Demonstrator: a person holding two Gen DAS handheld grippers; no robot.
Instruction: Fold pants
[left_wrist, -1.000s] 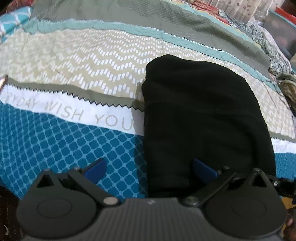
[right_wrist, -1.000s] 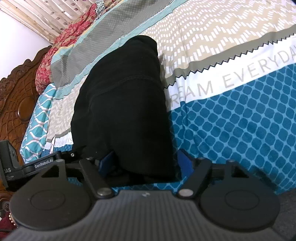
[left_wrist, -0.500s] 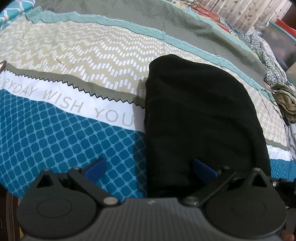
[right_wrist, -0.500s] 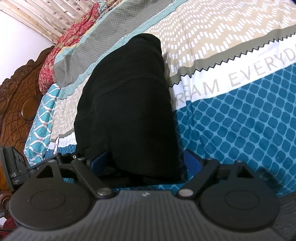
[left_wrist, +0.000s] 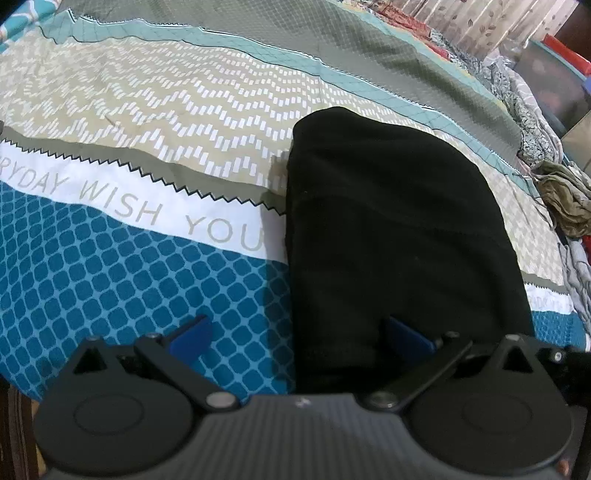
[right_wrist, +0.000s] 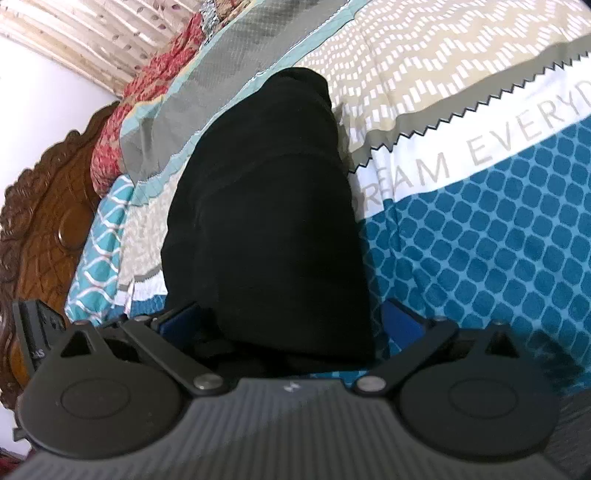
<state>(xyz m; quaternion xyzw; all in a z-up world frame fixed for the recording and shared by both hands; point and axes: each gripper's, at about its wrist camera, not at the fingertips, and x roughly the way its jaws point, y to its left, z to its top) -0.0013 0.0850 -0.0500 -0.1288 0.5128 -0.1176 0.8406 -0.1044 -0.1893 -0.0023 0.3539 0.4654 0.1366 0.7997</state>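
Note:
The black pants (left_wrist: 391, 229) lie folded into a thick oblong bundle on the patterned bedspread (left_wrist: 110, 266). They also show in the right wrist view (right_wrist: 266, 221). My left gripper (left_wrist: 299, 334) is open, its jaws wide apart over the near left edge of the bundle; the right blue pad (left_wrist: 406, 338) is over the cloth and the left pad over the bedspread. My right gripper (right_wrist: 291, 323) is open and straddles the near end of the bundle. Neither gripper holds cloth.
The bedspread (right_wrist: 480, 240) has blue, white and beige bands with printed words. A carved wooden headboard (right_wrist: 40, 206) and a red pillow (right_wrist: 122, 118) lie at the left of the right wrist view. Loose clothes (left_wrist: 565, 199) are piled at the bed's far right.
Both grippers have risen and pulled back slightly from the bundle, so it looks a little farther away. The right gripper's jaws have spread a bit wider. The pants have not moved.

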